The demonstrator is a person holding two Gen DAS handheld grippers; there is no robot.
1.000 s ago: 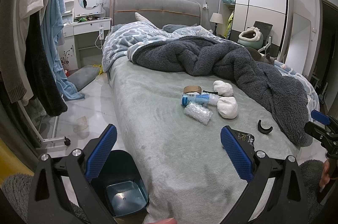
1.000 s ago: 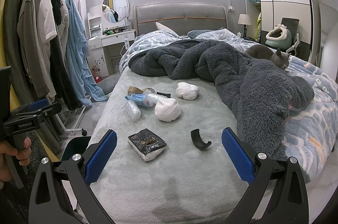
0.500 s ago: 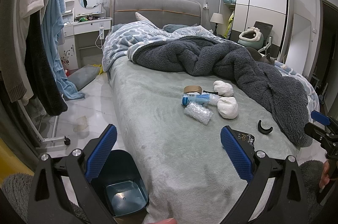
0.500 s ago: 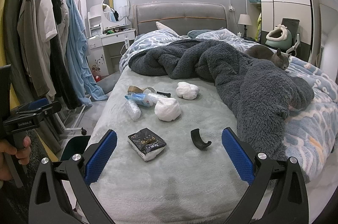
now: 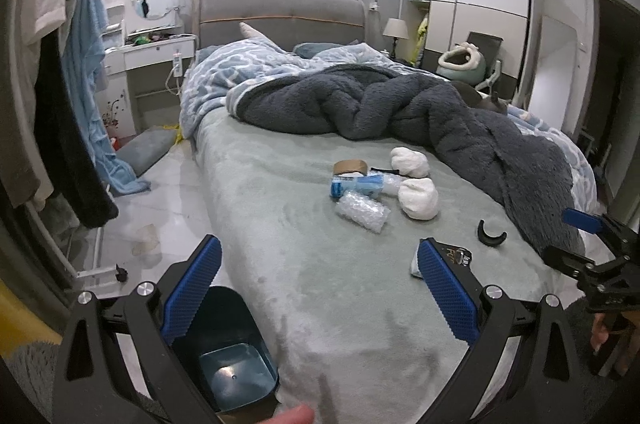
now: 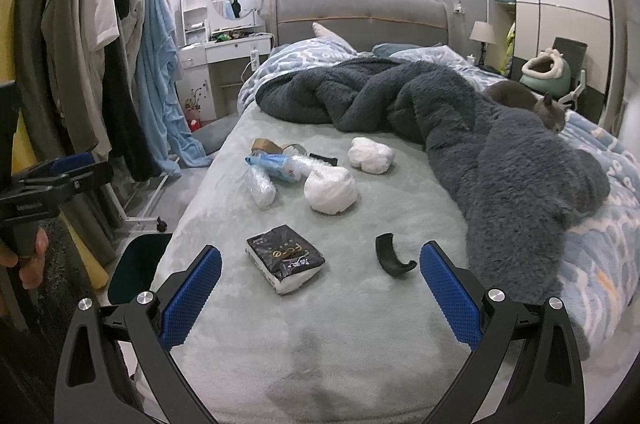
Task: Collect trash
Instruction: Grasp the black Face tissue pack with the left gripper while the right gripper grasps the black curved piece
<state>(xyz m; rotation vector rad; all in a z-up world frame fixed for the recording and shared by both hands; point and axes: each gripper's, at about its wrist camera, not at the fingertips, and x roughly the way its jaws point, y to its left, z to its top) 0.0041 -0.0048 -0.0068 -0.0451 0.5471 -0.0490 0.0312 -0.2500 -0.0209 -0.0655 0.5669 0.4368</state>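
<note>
Trash lies on the grey-green bed cover (image 6: 360, 344): a black tissue pack (image 6: 285, 258), a curved black plastic piece (image 6: 392, 258), two white crumpled wads (image 6: 330, 190) (image 6: 370, 154), a bubble-wrap roll (image 6: 260, 188), a blue wrapper (image 6: 272, 164) and a tape roll (image 6: 266, 145). My right gripper (image 6: 320, 294) is open and empty, just short of the tissue pack. My left gripper (image 5: 318, 290) hangs open and empty over the bed's near left corner, above a dark teal bin (image 5: 224, 352) on the floor. The same pile (image 5: 362, 210) lies farther up the bed in the left wrist view.
A dark fluffy blanket (image 6: 480, 144) and a grey cat (image 6: 528, 102) fill the bed's right side. Clothes on a rack (image 6: 100, 64) hang at the left, beside a white dressing table (image 6: 224, 54). A wardrobe (image 6: 560, 24) stands at the right.
</note>
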